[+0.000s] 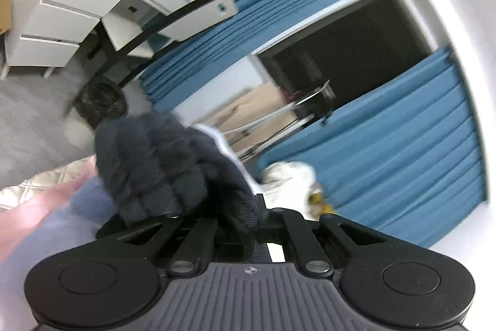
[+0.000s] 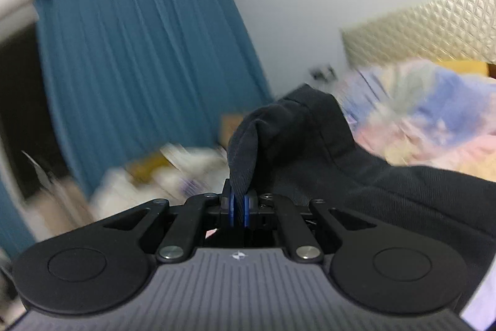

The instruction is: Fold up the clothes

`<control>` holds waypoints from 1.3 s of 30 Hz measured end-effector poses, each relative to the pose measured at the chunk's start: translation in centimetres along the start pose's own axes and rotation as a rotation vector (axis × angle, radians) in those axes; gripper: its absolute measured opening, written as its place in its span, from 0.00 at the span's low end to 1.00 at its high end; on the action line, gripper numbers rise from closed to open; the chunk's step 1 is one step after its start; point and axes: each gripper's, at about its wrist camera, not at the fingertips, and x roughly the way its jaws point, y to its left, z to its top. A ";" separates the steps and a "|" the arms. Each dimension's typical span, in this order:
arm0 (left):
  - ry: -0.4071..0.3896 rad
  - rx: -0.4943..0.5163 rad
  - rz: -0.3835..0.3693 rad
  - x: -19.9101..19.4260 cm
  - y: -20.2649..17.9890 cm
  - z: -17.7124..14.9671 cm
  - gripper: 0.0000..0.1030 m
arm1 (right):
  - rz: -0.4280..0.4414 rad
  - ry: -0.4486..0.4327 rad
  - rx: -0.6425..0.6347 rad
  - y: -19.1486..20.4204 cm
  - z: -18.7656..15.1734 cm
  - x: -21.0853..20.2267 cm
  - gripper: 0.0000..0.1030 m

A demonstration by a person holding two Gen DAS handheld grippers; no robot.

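Right gripper (image 2: 238,208): blue pads clamped on a fold of the dark navy woven garment (image 2: 310,151), cloth rising from the jaws and draping off right and near. Left gripper (image 1: 240,217): the same garment (image 1: 161,163) bunched over its fingertips, pads hidden, so grip state can't be told. Both views blurred. Blue pleated curtains (image 2: 139,67) far behind; pastel patterned bedding (image 2: 434,120) right.

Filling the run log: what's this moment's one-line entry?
left gripper: shut on dark garment | right gripper: shut on dark garment | garment: lifted
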 end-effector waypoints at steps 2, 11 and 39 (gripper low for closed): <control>0.023 0.036 0.032 2.3 -0.1 -0.3 0.07 | -0.065 0.126 0.052 -1.3 -3.0 4.9 0.06; 0.032 0.107 0.054 4.4 -0.8 -1.6 0.87 | -0.151 0.290 0.248 -6.1 -12.7 8.5 0.49; 0.087 -0.461 0.058 -2.7 10.3 -2.0 0.61 | -0.047 0.549 0.787 -11.8 -19.2 -0.6 0.72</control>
